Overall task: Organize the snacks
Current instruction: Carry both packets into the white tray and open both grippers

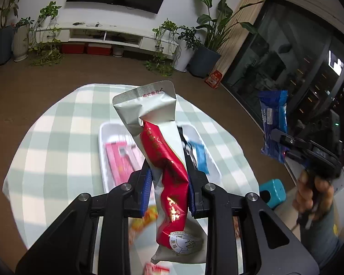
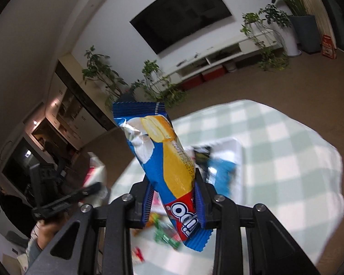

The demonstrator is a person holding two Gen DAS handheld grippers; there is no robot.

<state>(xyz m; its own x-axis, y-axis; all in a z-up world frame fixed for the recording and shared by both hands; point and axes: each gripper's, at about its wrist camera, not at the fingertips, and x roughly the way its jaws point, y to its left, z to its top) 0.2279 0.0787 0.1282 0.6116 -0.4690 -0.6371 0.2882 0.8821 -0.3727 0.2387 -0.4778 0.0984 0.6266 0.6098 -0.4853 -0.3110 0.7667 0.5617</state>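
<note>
Snack packets fill both tools, each held up above the worktop (image 1: 57, 137), which wears a green-and-white checked cloth. The left tool (image 1: 169, 183) is nearly closed, its blue pads pinching a red-and-white pouch (image 1: 169, 160) about the middle. The pouch's long axis runs along the fingers, its crimped silver tear-end pointing away from the camera toward the far wall; its near end, with a round white seal, hangs back between the tool's arms.

The right tool (image 2: 174, 197) is likewise clamped narrow on a blue-and-yellow sandwich-biscuit packet (image 2: 162, 160). That packet also lies lengthwise along the fingers, its serrated far end pointing up and slightly left in the right wrist view, its red-logo end nearest the camera. From the left wrist view the same packet (image 1: 274, 123) shows only its blue back, upright at the right edge, with a hand (image 1: 314, 194) gripping the handle beneath.

Below the pouch sits a white tray (image 1: 103, 142) on the cloth, holding pink packets (image 1: 121, 160) on one side and a blue packet (image 1: 200, 155) on the other; the held snacks and tool fingers hide its middle. Loose wrappers (image 2: 165, 233) near the cameras are blurred beyond naming. A turquoise stool (image 1: 273, 192) stands on the floor beside the worktop.
</note>
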